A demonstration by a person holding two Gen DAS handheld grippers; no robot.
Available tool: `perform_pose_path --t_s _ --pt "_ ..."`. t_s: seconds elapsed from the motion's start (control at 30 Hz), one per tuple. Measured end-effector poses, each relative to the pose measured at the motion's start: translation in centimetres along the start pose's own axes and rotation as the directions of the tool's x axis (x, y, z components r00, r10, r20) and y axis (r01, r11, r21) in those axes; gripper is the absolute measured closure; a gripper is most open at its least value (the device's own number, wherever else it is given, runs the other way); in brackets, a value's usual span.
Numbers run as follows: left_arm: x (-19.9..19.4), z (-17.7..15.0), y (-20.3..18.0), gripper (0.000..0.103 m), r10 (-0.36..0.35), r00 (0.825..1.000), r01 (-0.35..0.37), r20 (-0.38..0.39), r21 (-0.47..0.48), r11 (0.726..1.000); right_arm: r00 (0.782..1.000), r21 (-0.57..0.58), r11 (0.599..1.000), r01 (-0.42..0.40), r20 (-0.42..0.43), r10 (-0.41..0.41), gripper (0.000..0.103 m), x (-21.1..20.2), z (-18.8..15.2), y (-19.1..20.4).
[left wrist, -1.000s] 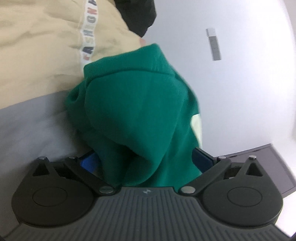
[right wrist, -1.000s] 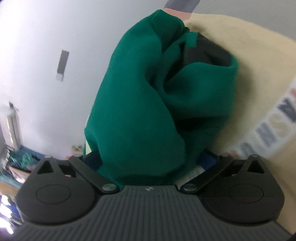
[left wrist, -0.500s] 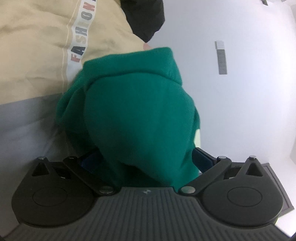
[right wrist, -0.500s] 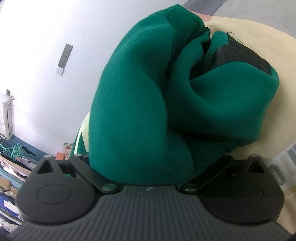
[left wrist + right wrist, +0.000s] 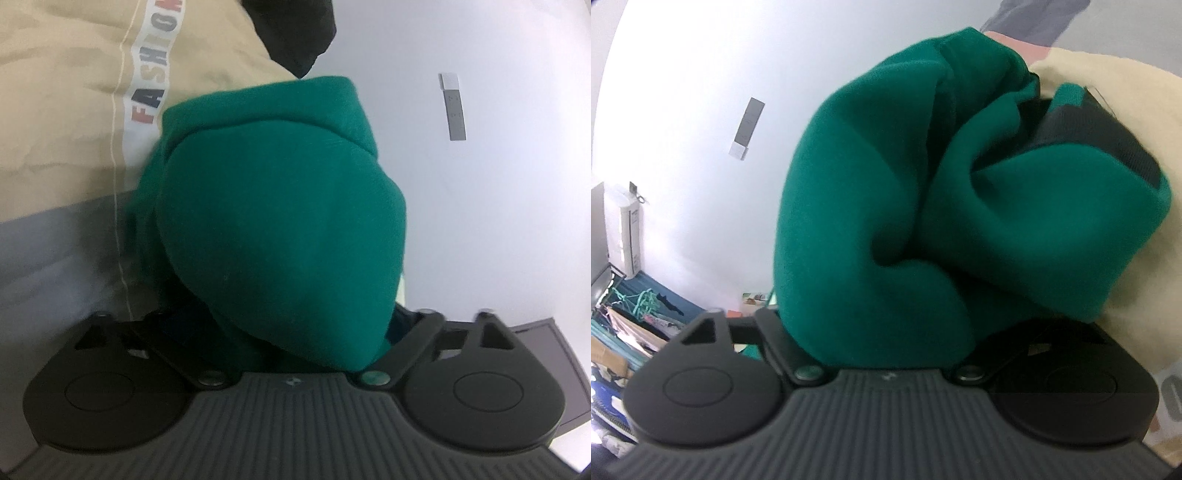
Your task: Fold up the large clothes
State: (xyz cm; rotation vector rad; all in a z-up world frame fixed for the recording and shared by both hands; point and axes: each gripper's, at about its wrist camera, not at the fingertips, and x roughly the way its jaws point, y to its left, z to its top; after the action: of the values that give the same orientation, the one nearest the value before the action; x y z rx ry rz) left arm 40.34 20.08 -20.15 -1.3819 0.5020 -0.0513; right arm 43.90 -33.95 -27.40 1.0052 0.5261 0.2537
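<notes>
Both claws — the left gripper (image 5: 295, 328) and right gripper (image 5: 886, 332) — stay clamped on the thick green fleece garment (image 5: 280, 229), now hoisted higher against the person's beige lettered top (image 5: 74, 92) — likely lifted to shake flat.

One green garment (image 5: 280, 229), two grippers (image 5: 291, 354)

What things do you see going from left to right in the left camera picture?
Beige cloth → strip with letters → green garment → small grey plate on the wall. The left hand-held gripper grips the green garment.
</notes>
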Motion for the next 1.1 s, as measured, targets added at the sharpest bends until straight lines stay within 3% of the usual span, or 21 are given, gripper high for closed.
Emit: perform_pose_path --t_s 0.13,0.37,0.53,0.77,1.1 --pt "-0.4 0.5 -0.1 0.044 0.000 1.000 0.000 0.003 0.046 0.999 1.000 -0.055 0.998 -0.021 0.000 0.021 0.031 -1.2 -0.1 0.3" --pt "-1.4 1.1 -0.4 0.063 -0.040 0.999 0.041 -0.004 0.115 0.993 0.998 -0.157 0.986 -0.062 0.004 0.063 0.048 -3.1 0.7 1.0" --pt "-2.7 1.2 -1.8 0.069 -0.061 0.998 0.063 -0.013 0.200 0.978 0.995 -0.208 0.973 -0.100 -0.001 0.102 0.052 -4.9 1.2 1.8" --pt "-5.3 0.0 -2.6 0.070 -0.059 0.997 0.070 -0.056 0.227 0.971 0.989 -0.244 0.958 -0.148 -0.008 0.151 0.052 -9.0 1.7 2.2" --pt "-9.7 -5.7 -7.3 0.070 -0.105 0.984 0.144 -0.143 0.294 0.945 0.979 -0.235 0.955 -0.183 0.049 0.199 0.052 -19.0 3.8 2.2"
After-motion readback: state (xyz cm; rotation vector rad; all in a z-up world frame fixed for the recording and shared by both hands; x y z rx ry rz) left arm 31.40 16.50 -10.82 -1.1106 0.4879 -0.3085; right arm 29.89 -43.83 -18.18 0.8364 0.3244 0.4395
